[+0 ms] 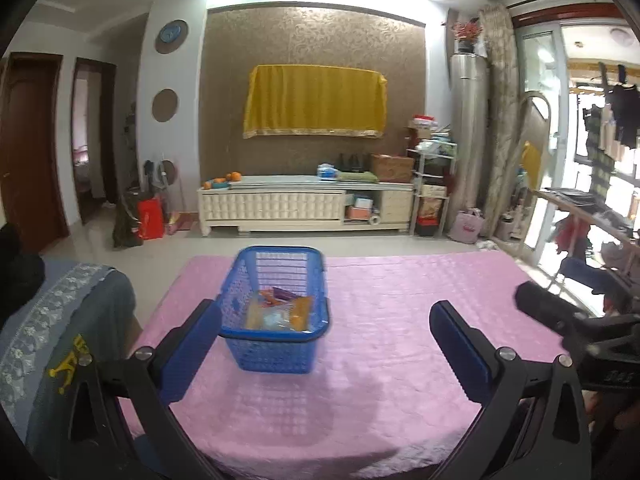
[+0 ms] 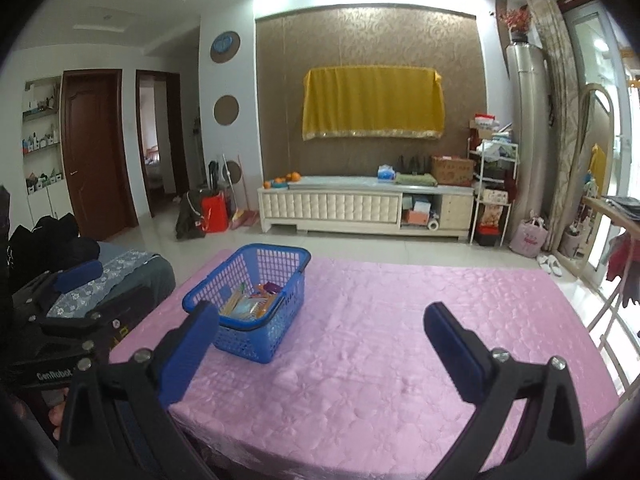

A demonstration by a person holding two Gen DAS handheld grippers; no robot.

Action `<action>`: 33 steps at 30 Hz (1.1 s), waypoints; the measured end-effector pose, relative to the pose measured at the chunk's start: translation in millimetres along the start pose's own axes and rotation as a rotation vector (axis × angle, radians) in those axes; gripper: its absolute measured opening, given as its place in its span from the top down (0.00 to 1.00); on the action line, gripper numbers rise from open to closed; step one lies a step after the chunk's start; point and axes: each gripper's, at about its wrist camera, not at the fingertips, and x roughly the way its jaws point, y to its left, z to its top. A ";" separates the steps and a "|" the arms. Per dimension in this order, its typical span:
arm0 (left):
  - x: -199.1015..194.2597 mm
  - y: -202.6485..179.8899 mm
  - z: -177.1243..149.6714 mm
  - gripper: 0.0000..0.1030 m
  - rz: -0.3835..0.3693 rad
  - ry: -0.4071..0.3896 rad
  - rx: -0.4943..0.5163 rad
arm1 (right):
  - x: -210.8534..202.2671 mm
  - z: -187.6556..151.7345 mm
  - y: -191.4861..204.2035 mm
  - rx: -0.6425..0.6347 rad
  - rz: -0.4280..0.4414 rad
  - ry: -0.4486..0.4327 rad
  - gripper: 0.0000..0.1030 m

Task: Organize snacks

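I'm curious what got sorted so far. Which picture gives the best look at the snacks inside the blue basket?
The left wrist view. It looks over the near rim of the blue basket onto the snacks, several orange and yellow packets. In the right wrist view the basket sits off to the left, and its near wall hides part of the packets.

A table (image 2: 400, 340) covered by a pink quilted cloth (image 1: 400, 300) fills the lower half of both views. One blue plastic basket (image 1: 276, 308) stands directly on it, left of centre, with snack packets (image 1: 280, 312) inside. The remaining cloth lies bare.
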 end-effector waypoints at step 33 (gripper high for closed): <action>-25.2 -12.4 -12.1 0.00 -0.047 -0.010 0.008 | -31.5 -16.7 -0.5 0.040 0.005 0.011 0.00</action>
